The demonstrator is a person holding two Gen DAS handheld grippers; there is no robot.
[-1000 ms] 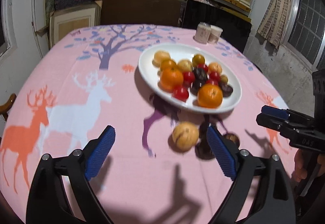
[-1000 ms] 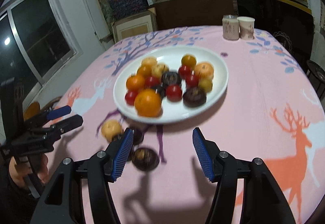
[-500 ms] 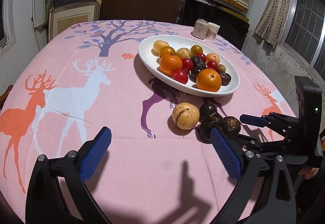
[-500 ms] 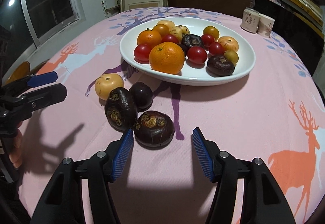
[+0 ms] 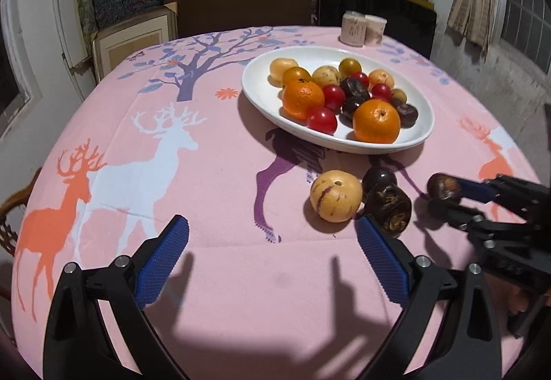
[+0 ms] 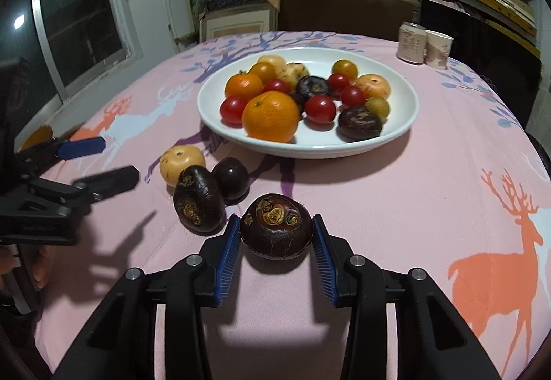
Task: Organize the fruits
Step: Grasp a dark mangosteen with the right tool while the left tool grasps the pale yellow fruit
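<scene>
- The right gripper [image 6: 275, 238] pinches a wrinkled dark purple fruit [image 6: 276, 225] between ribbed blue pads, low over the pink deer-print tablecloth [image 6: 396, 207].
- The left gripper [image 5: 272, 249] hangs spread wide, holding nothing.
- Just beside the held fruit lie another wrinkled dark fruit [image 6: 198, 201], a smooth round dark fruit [image 6: 230, 178] and a striped yellow melon [image 6: 182, 161].
- Beyond them sits the glossy white oval plate [image 6: 396, 83], heaped with oranges [image 6: 270, 116] and red tomatoes [image 6: 320, 109].
</scene>
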